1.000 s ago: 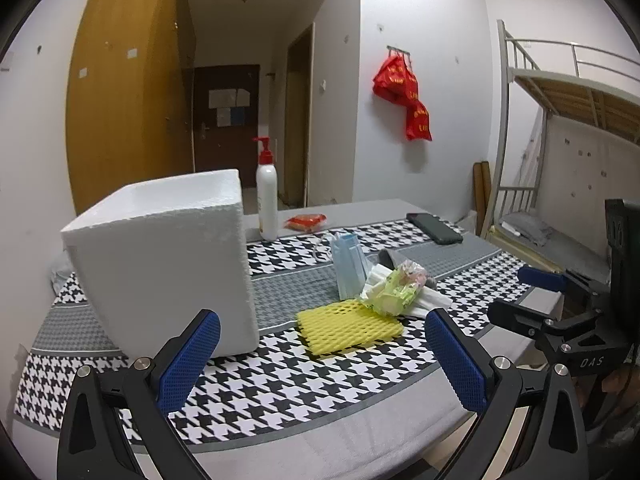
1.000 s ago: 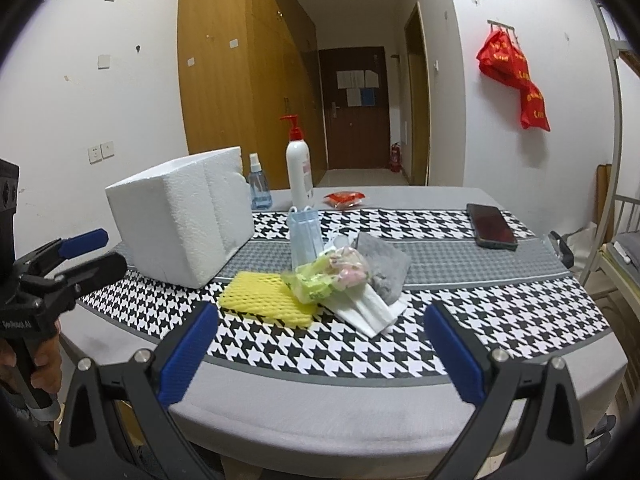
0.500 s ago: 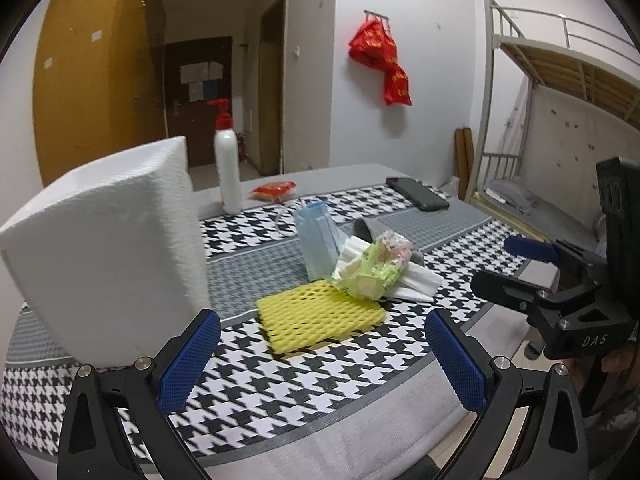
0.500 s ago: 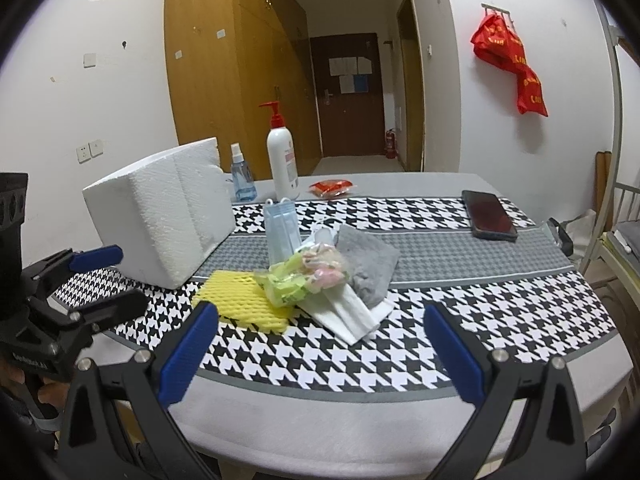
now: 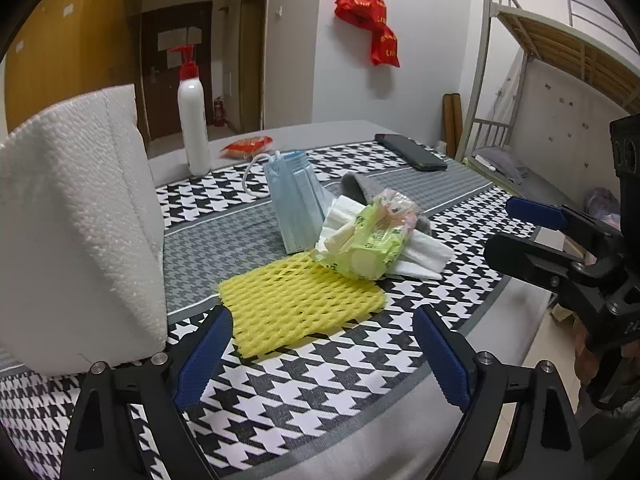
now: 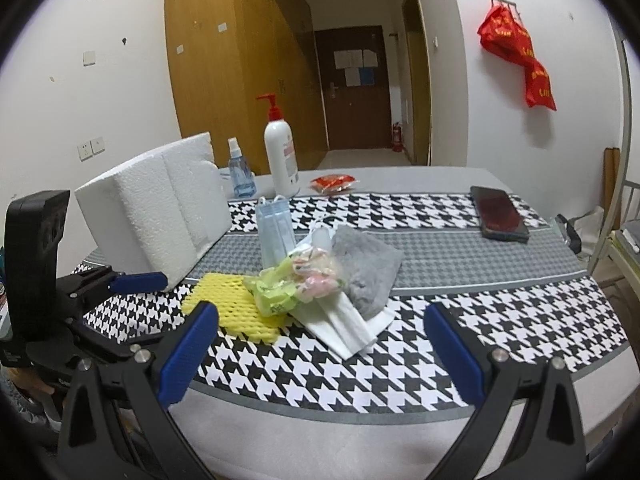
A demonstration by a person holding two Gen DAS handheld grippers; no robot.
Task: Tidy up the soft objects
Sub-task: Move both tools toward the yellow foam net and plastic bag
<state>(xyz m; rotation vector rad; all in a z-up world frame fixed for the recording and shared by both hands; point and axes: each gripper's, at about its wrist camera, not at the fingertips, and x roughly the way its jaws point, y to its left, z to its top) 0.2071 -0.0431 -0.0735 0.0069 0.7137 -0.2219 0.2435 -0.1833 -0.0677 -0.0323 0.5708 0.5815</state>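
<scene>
Both grippers hang at the near edge of the surface point(image 6: 400, 432), covered in black-and-white houndstooth cloth. The left gripper point(image 5: 320, 354) has its blue-padded fingers point(image 5: 202, 360) spread wide, nothing between them, and they frame the near end of the yellow foam-mesh fruit sleeve point(image 5: 298, 306). That sleeve lies flat, its long axis running across the left wrist view, far corner tucked under the crinkled green-and-pink plastic snack bag point(image 5: 368, 242). The bag sits on top of the folded white tissues point(image 6: 344, 320), whose long axis slants toward the near right in the right wrist view. Behind them a stack of pale blue face masks point(image 5: 298, 200) stands on edge, and a grey fleecy cloth point(image 6: 368, 268) lies touching the bag's right side. The right gripper point(image 6: 320, 354) is open just as wide, empty too, facing the pile. The white polystyrene foam box point(image 5: 76, 216) stands just left of the sleeve.
</scene>
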